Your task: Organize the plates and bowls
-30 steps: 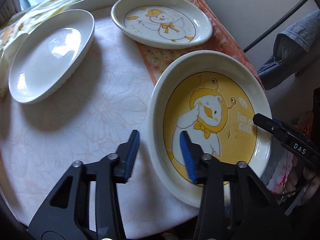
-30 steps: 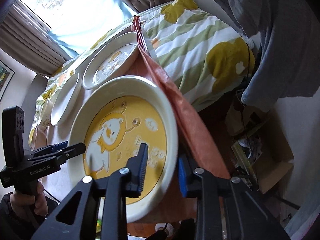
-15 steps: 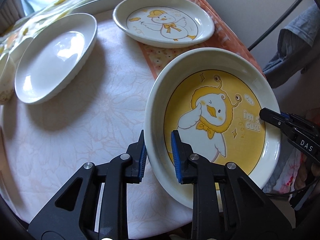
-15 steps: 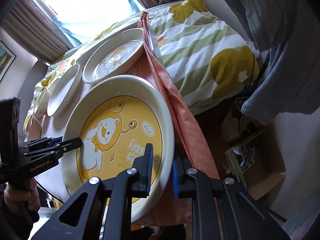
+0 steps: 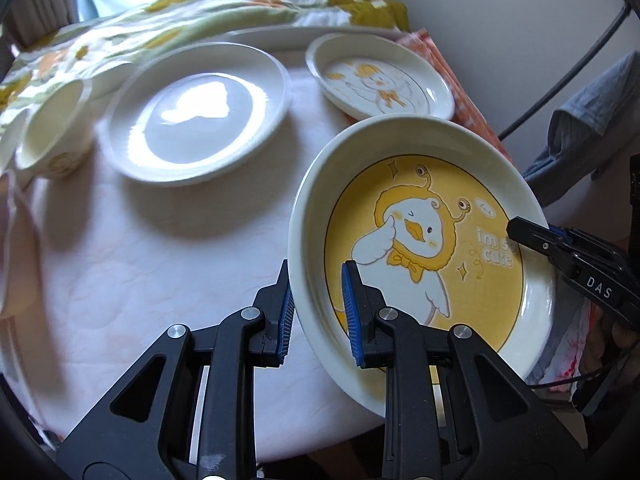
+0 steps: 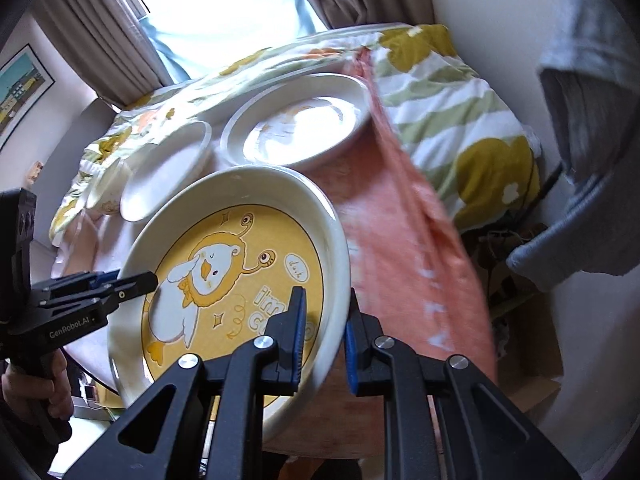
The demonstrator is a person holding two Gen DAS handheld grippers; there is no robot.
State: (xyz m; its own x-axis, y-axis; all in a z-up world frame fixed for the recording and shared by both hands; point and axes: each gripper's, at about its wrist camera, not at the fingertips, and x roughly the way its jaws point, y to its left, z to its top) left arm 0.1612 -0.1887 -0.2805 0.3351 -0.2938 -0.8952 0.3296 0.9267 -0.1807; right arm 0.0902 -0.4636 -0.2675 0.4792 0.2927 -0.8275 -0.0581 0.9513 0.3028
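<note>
A large cream plate with a yellow duck picture (image 5: 424,240) (image 6: 240,264) is lifted and tilted above the table. My left gripper (image 5: 316,304) is shut on its near-left rim. My right gripper (image 6: 324,336) is shut on its opposite rim; it also shows in the left wrist view (image 5: 532,232). A plain white plate (image 5: 196,112) (image 6: 168,168) lies on the table behind. A smaller duck plate (image 5: 380,80) (image 6: 296,128) lies at the back right. A small cream bowl (image 5: 52,132) (image 6: 106,188) stands at the left.
The round table has a white cloth (image 5: 140,264) and an orange cloth (image 6: 404,224) hanging over its right side. A bed with a yellow-green quilt (image 6: 460,112) lies behind. Grey clothing (image 5: 588,120) hangs at the right. Another white dish (image 5: 296,36) sits at the far edge.
Both grippers have closed on the yellow duck plate and raised it off the table, tilted. The views have swung up, showing more of the bowl and the bed.
</note>
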